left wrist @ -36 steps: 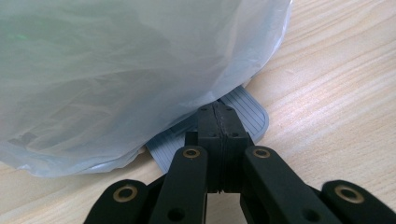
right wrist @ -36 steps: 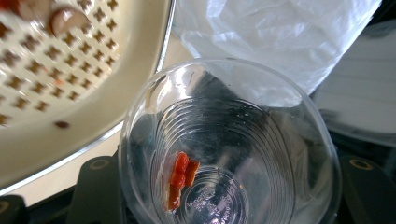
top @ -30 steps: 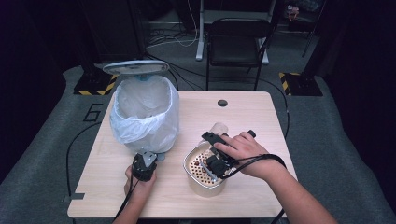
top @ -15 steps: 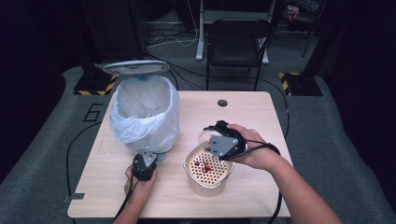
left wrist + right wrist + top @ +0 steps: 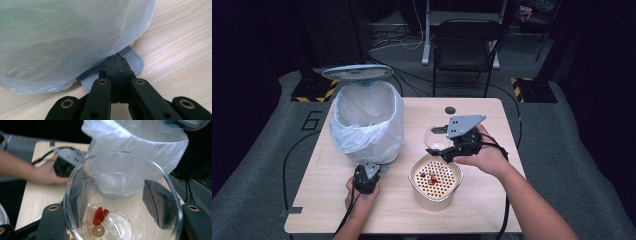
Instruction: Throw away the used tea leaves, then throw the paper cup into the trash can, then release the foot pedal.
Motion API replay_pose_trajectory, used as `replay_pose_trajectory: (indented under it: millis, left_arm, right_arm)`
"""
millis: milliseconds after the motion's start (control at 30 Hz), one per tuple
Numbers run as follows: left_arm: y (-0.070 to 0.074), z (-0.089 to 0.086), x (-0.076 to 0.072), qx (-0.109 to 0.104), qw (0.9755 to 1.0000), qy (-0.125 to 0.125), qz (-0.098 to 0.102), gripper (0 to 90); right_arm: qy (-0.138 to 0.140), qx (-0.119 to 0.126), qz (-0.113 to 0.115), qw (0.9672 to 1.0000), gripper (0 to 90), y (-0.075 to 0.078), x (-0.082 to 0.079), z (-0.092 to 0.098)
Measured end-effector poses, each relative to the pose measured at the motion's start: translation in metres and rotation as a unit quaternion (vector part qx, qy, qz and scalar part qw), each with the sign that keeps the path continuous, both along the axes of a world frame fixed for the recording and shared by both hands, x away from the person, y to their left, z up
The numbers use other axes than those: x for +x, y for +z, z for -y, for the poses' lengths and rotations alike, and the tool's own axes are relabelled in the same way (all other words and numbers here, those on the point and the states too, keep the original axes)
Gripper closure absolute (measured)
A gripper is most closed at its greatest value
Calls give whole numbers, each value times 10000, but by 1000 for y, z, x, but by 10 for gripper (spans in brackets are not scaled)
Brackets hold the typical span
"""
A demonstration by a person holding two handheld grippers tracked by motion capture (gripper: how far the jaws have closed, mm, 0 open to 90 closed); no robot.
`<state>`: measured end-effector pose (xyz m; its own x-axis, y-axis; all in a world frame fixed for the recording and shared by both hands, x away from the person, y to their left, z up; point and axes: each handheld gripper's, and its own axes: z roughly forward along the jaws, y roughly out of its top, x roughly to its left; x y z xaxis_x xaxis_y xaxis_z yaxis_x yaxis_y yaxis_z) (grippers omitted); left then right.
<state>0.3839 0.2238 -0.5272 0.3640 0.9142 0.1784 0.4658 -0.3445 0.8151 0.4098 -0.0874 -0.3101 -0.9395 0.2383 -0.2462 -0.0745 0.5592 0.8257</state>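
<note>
A clear glass cup (image 5: 435, 138) lies tilted in my right gripper (image 5: 441, 150), just above and beyond a cream pot (image 5: 434, 199) whose perforated insert holds a few red bits (image 5: 432, 176). In the right gripper view the jaws press on both sides of the glass (image 5: 120, 182). Red pieces and a small ring slice (image 5: 98, 220) sit at its bottom. My left gripper (image 5: 116, 60) is shut, its tips resting on the grey ribbed pedal (image 5: 134, 63) of a bin (image 5: 367, 122) lined with a white bag. In the high view the left gripper (image 5: 371, 170) sits at the bin's foot.
The bin's lid (image 5: 357, 72) stands open at the table's far left. A dark round grommet (image 5: 450, 110) is set in the far part of the tabletop (image 5: 492, 200). A black folding chair (image 5: 467, 45) stands beyond the table. Cables trail off the near edge.
My right gripper has lifted up and away from the pot with the glass, tipping it toward the bin. The left gripper has stayed on the pedal.
</note>
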Motion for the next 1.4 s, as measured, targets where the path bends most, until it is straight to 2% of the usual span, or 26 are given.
replay_pose_trajectory:
  millis: [100,200,333,567,600,667,700,800,900,1067,1200,1400]
  left_arm:
    - [0,0,0,0,10000,1,-2,898]
    - [0,0,0,-10,10000,-4,-15,898]
    - [0,0,0,-22,10000,2,-13,898]
    - [0,0,0,-70,10000,17,3,898]
    - [0,-1,1,13,10000,13,48,898]
    - [0,-1,1,8,10000,11,48,898]
    - [1,-2,1,131,9999,1,89,897]
    - [1,-2,1,132,9999,-1,86,898]
    - [1,-2,1,126,9999,1,71,898]
    - [2,-2,1,120,9999,-13,44,898]
    - [2,-2,1,123,9999,-11,46,898]
    - [2,-2,1,125,9999,-13,43,898]
  right_arm:
    - [-196,172,-180,9995,367,7,3,-3]
    - [-299,163,-425,9985,367,14,5,-9]
    - [-434,212,-537,9974,367,19,9,-19]
    - [-656,384,-512,9958,367,31,17,-37]
    - [-669,405,-525,9956,368,33,18,-39]
    - [-679,462,-570,9950,367,36,19,-43]
    - [-754,571,-695,9931,368,40,23,-50]
    - [-883,614,-677,9919,367,45,28,-57]
    - [-1051,772,-830,9880,364,52,35,-64]
    - [-1108,795,-791,9875,361,59,40,-73]
    - [-1183,793,-818,9864,361,68,47,-90]
    - [-1209,778,-841,9860,358,71,56,-113]
